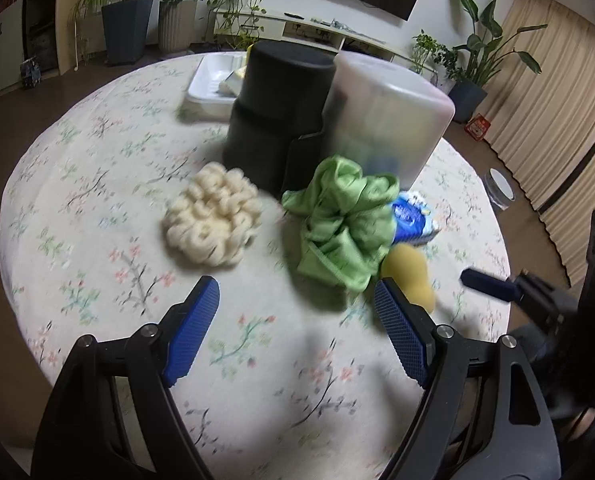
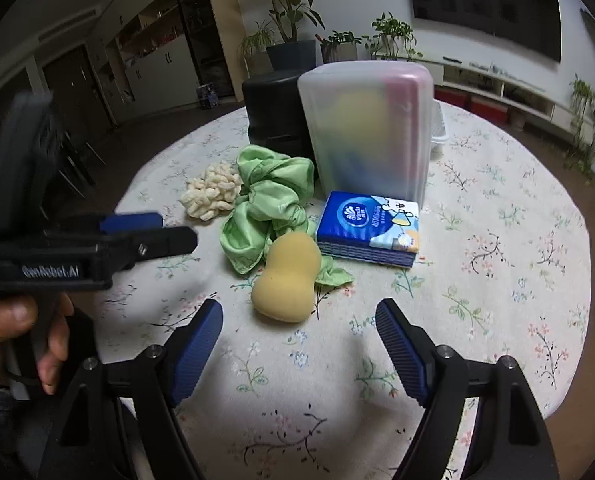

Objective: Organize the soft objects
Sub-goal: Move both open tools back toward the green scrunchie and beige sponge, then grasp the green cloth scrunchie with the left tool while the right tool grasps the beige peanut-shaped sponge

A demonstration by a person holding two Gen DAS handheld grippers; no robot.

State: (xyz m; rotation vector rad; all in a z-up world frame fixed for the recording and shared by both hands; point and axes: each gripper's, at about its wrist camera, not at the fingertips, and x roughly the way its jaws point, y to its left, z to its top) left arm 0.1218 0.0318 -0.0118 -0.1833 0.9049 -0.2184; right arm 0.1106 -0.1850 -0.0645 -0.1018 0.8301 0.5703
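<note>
On the round floral table lie a cream knitted scrunchie (image 1: 211, 222) (image 2: 211, 196), a crumpled green cloth (image 1: 341, 220) (image 2: 267, 208), a yellow peanut-shaped sponge (image 2: 287, 276) (image 1: 411, 276) and a blue tissue pack (image 2: 371, 228) (image 1: 411, 220). My left gripper (image 1: 297, 308) is open and empty, just short of the green cloth; it also shows from the side in the right wrist view (image 2: 153, 228). My right gripper (image 2: 299, 324) is open and empty, just short of the sponge.
A frosted translucent box (image 2: 371, 128) (image 1: 385, 120) with coloured items inside and a black cylinder (image 1: 275, 108) (image 2: 275, 112) stand behind the soft things. A white tray (image 1: 213, 80) sits at the table's far side. Plants, cabinets and a TV ring the room.
</note>
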